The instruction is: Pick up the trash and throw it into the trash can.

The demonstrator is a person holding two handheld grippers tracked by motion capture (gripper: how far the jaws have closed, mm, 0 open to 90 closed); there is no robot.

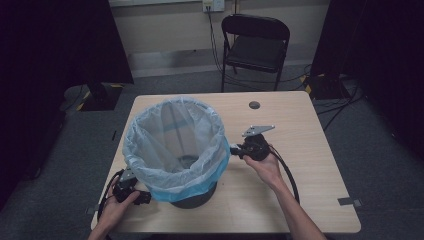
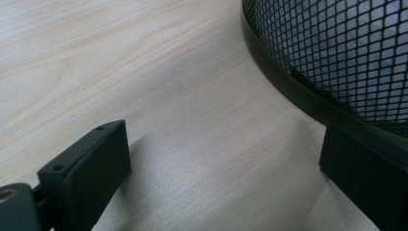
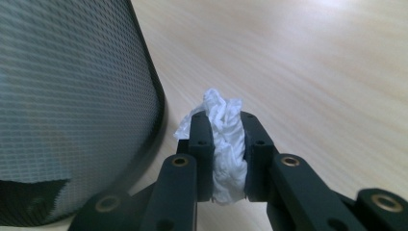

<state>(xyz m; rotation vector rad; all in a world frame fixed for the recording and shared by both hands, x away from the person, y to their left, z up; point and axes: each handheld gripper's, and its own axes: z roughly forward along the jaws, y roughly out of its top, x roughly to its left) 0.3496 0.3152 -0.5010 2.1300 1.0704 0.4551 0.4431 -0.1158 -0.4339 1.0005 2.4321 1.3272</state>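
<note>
Tissue wad point(image 3: 225, 144) stands upright between right gripper point(image 3: 226, 159) fingers point(image 3: 201, 144).

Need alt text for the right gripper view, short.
The right gripper is shut on a crumpled white tissue just above a light wooden table. A black mesh waste bin stands close at the left.

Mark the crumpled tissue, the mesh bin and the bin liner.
crumpled tissue point(image 3: 227, 144): right gripper view, on the wad where the right claw pinches it.
mesh bin point(image 2: 337, 53): left gripper view, on the black mesh wall above the base ring.
bin liner point(image 1: 175, 182): high view, on the pale blue film folded over the near rim.
</note>
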